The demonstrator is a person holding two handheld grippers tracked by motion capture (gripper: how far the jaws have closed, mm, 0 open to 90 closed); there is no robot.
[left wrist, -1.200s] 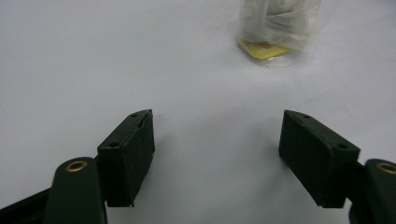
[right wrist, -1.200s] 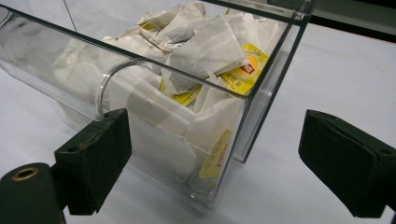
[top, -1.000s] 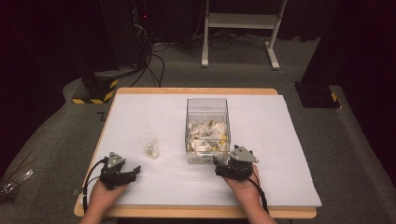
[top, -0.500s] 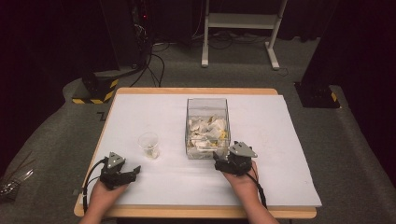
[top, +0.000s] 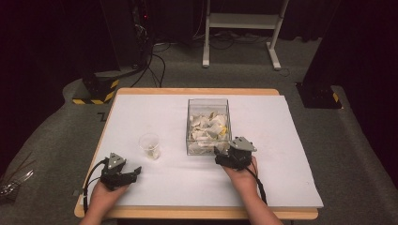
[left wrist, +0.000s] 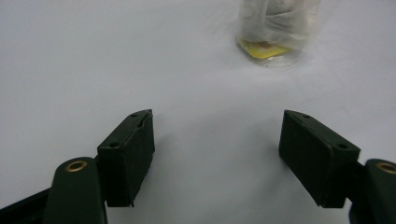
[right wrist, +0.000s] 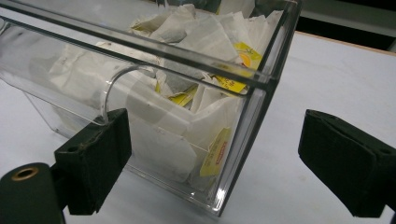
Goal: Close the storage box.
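Right claw (top: 222,157) nudged toward clear box (top: 208,105), white tabletop (top: 281,140), dark room

In the left gripper view the cup (left wrist: 279,29) at top right is cut off by the upper edge and blurred; only its base and a yellow tag show. In the right gripper view the box (right wrist: 261,107) runs past the top and left edges. In the high view the teabags' (top: 208,127) print is too small to read.
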